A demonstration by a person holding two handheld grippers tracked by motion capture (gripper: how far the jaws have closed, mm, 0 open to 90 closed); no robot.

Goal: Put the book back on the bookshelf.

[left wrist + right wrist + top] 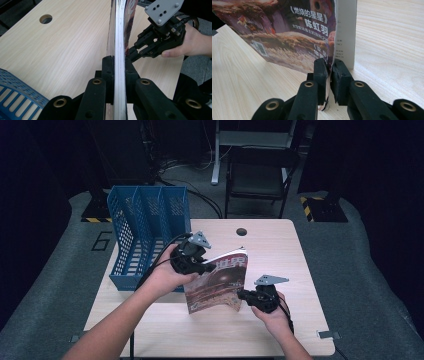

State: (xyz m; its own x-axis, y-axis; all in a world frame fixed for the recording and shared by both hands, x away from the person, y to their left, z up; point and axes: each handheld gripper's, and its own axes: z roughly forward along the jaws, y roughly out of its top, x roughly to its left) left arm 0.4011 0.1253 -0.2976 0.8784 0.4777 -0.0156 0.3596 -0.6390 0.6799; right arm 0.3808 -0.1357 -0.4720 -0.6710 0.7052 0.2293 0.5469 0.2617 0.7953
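Two pairs of tongs are pinching one magazine (218, 281) between them, holding it on edge above the counter (280, 250). Left tongs (209, 267) are clamping the magazine's upper left edge: in the left gripper view their matte black pads are pressing flat on both sides of the thin stack of glossy pages (119, 45), with no gap showing. Right tongs (242, 295) are nipping the magazine's lower right corner; in the right gripper view the pads are squeezing the cover and a few pages (328, 75) at the bottom edge, beside a ragged, torn-looking margin and a plain white page.

Both hands are reaching in from the near side of the magazine. Left hand (167, 275) is wrapping the gripper body with the forearm angling up toward the magazine; right hand (272, 315) is cupping its gripper from below, just right of the magazine.

Slick and colourful, the cover is showing reddish-brown artwork and white Chinese lettering. Left of the magazine, a blue perforated plastic file rack (145, 235) with upright dividers is standing on the pale wood-grain counter; beyond the magazine, a round cable hole (242, 231) is piercing the surface.
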